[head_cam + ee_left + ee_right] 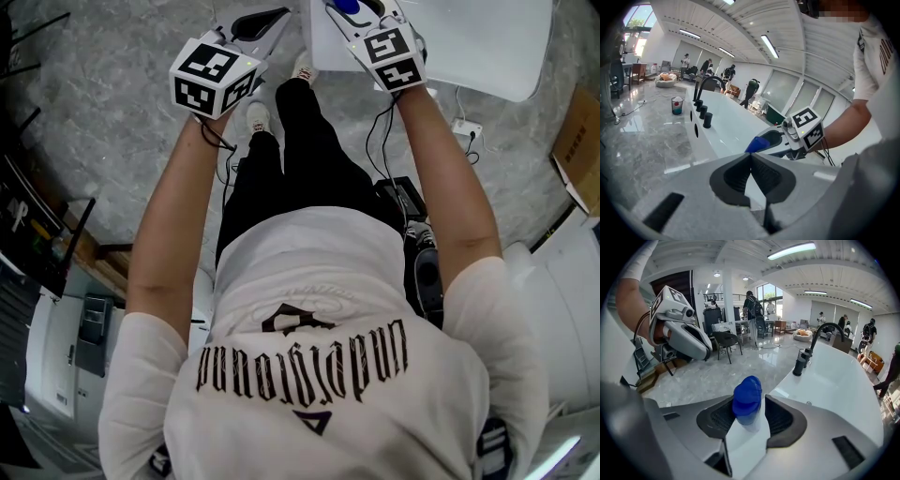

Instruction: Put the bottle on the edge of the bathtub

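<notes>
right gripper (749, 402) jaws clamp the white bottle (746, 439) below its blue cap (747, 398), likely light, stiff, slick plastic, best held mid-body; left gripper (751, 157) jaws closed, empty.

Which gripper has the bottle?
The right gripper: its jaws clamp the white, blue-capped bottle. The left gripper has its jaws shut together, with nothing between them.
</notes>
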Motion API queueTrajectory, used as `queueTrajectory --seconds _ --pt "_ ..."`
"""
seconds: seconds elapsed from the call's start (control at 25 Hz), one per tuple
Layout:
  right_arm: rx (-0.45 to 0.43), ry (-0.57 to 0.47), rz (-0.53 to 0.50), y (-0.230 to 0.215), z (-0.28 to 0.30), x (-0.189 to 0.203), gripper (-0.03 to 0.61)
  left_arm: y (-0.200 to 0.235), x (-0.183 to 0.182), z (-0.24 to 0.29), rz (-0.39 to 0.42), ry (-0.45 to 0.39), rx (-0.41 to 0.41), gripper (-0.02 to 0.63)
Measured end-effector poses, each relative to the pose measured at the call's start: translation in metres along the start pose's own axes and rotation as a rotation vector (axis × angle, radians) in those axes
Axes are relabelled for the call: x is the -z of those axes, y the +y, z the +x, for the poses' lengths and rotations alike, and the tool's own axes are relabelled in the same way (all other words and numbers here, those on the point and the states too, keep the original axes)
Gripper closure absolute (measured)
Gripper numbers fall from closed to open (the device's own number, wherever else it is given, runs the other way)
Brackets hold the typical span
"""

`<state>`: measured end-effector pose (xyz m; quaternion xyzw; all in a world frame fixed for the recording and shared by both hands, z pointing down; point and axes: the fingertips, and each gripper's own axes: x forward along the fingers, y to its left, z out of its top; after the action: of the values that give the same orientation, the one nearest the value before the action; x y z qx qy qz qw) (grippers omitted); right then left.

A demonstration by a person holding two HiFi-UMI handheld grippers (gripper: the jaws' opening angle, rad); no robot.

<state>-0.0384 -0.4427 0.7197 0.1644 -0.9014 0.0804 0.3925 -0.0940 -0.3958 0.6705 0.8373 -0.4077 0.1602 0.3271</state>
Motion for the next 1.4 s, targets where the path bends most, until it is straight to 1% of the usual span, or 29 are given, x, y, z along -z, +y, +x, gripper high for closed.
queueTrajectory --seconds 0.12,0.24,0.44,0.64,0.76,0.84,0.96,1.12,1.2,1.28,1.4 --pt "0.006 0.005 0.024 0.000 0.001 0.000 0.393 -0.001 0.005 -0.006 -0.008 0.001 -0.003 0.598" --pt "0.005 0.001 0.034 -0.003 -0.001 0.000 0.382 -0.003 0.008 -0.005 -0.009 0.003 0.002 0.598" --pt "0.029 -0.012 0.041 -0.003 -0.014 -0.005 0.379 -0.010 0.006 -0.014 0.001 -0.007 0.006 0.598" --pt "0.064 -0.039 0.057 0.006 -0.035 -0.014 0.379 -0.020 0.004 -0.033 0.028 -0.021 0.011 0.598" --pt "0.078 -0.051 0.078 -0.003 -0.045 -0.011 0.379 -0.026 0.001 -0.030 0.037 -0.025 0.021 0.598" --pt "0.097 -0.068 0.094 0.000 -0.059 -0.013 0.379 -0.036 0.002 -0.036 0.051 -0.030 0.028 0.598" --pt "0.132 -0.106 0.090 0.030 -0.094 -0.032 0.379 -0.060 0.000 -0.076 0.078 -0.065 0.032 0.598" --pt "0.151 -0.132 0.087 0.069 -0.128 -0.053 0.384 -0.083 -0.007 -0.129 0.120 -0.111 0.033 0.598" --pt "0.158 -0.153 0.084 0.085 -0.145 -0.062 0.405 -0.093 -0.010 -0.149 0.137 -0.133 0.032 0.598" --pt "0.158 -0.176 0.080 0.102 -0.162 -0.071 0.454 -0.104 -0.014 -0.169 0.157 -0.158 0.026 0.598" --pt "0.157 -0.199 0.075 0.127 -0.184 -0.084 0.474 -0.120 -0.017 -0.202 0.183 -0.191 0.009 0.598"
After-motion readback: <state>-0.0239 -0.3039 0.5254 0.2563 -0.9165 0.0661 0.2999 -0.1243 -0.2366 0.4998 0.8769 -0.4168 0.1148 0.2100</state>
